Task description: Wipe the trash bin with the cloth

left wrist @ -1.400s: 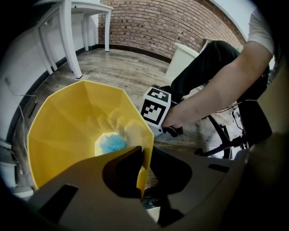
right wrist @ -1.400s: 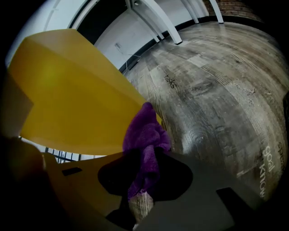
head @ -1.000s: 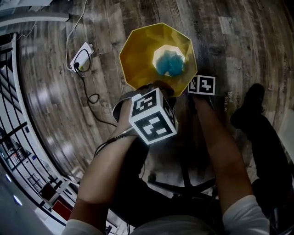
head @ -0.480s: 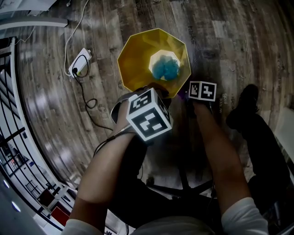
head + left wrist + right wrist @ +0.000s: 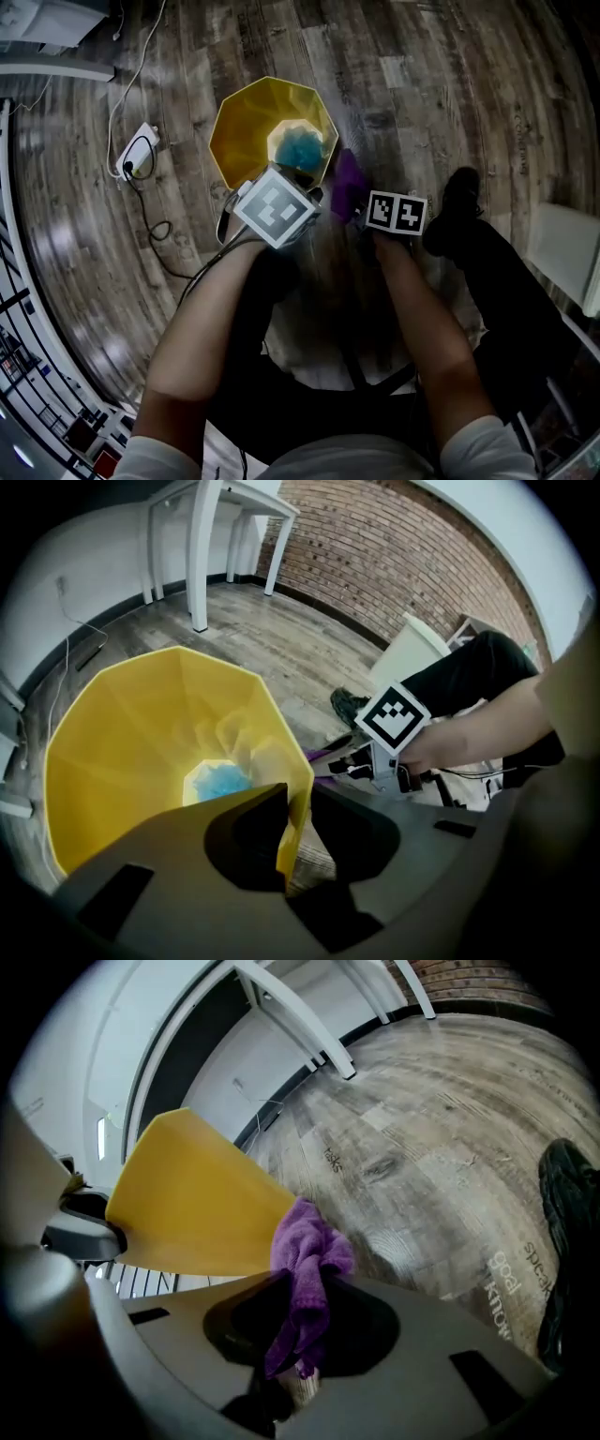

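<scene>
Over wood floor [image 5: 469, 84], your left gripper [image 5: 295, 841] clamps the bin [image 5: 141, 733] rim steady; your right gripper [image 5: 300, 1335] pinches the cloth [image 5: 305, 1251] for wiping.

Office-like room with brick wall [image 5: 394, 546], white desk legs [image 5: 200, 555], plank floor [image 5: 422, 84], power strip [image 5: 138, 155].

Power strip [image 5: 138, 151] — cable [image 5: 157, 228] — wood floor [image 5: 431, 75].

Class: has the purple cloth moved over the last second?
Yes. The purple cloth has come up into view beside the rim of the yellow bin.
</scene>
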{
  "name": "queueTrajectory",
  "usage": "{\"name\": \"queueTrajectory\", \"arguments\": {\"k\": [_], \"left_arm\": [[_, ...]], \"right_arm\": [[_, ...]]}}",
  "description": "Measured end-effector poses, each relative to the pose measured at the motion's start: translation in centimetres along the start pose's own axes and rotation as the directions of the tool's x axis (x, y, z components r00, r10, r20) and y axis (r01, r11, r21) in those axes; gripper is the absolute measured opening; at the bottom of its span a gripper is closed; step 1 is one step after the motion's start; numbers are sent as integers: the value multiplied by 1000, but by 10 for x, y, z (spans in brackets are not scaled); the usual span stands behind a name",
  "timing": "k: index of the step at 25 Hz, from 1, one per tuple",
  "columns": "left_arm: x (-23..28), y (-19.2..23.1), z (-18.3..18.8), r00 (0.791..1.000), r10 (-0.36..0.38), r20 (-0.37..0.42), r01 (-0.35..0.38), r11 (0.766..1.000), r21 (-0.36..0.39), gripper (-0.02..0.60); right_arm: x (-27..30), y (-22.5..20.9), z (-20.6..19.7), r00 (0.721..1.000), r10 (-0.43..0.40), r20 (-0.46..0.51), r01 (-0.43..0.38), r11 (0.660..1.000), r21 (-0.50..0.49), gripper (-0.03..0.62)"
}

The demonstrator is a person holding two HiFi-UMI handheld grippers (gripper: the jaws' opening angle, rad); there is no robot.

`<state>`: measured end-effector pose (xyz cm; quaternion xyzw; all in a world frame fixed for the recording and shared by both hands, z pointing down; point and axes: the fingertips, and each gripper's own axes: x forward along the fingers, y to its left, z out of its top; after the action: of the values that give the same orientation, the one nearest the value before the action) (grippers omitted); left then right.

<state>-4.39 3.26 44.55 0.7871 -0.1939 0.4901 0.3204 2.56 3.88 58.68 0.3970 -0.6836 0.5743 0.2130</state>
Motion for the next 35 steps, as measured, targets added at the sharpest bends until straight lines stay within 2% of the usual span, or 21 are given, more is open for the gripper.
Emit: {"name": "queueTrajectory", "arguments": {"k": [2, 5, 9, 11, 16, 19, 22, 25, 29, 35], "left_arm": [[-6, 2, 5, 1000, 11, 17, -11, 999, 43, 78], [-10, 0, 0, 999, 37, 20, -40, 985, 170, 108], [-28, -7, -14, 998, 60, 20, -63, 938, 341, 129], [-34, -3, -32, 997, 78, -6, -70, 920, 386, 140], [-32, 15, -71, 985, 144, -98, -89, 899, 428, 143], [-23, 22, -78, 978, 164, -128, -95, 899, 428, 143], [-13, 15, -76, 981, 135, -140, -63, 902, 427, 141], [-7, 12, -76, 982, 123, -145, -49, 901, 431, 124], [-4, 11, -69, 986, 101, -132, -38, 911, 411, 58], [-1, 2, -64, 992, 43, -117, 7, 918, 396, 49]], "right_arm": [[-13, 5, 2, 1000, 11, 19, -11, 1000, 11, 89], [-30, 14, 7, 998, 29, 51, -30, 999, 17, 89], [-53, 27, 13, 993, 63, 95, -67, 997, 35, 89], [-64, 39, 14, 989, 91, 120, -97, 994, 44, 89], [-85, 76, 8, 975, 157, 158, -167, 985, 52, 89], [-95, 100, 5, 961, 209, 182, -221, 974, 51, 89], [-100, 122, 5, 947, 253, 197, -269, 961, 60, 89], [-98, 132, 6, 945, 267, 191, -282, 958, 54, 89], [-91, 131, 8, 951, 252, 180, -264, 963, 48, 89], [-81, 131, 15, 954, 243, 177, -254, 966, 44, 89]]}}
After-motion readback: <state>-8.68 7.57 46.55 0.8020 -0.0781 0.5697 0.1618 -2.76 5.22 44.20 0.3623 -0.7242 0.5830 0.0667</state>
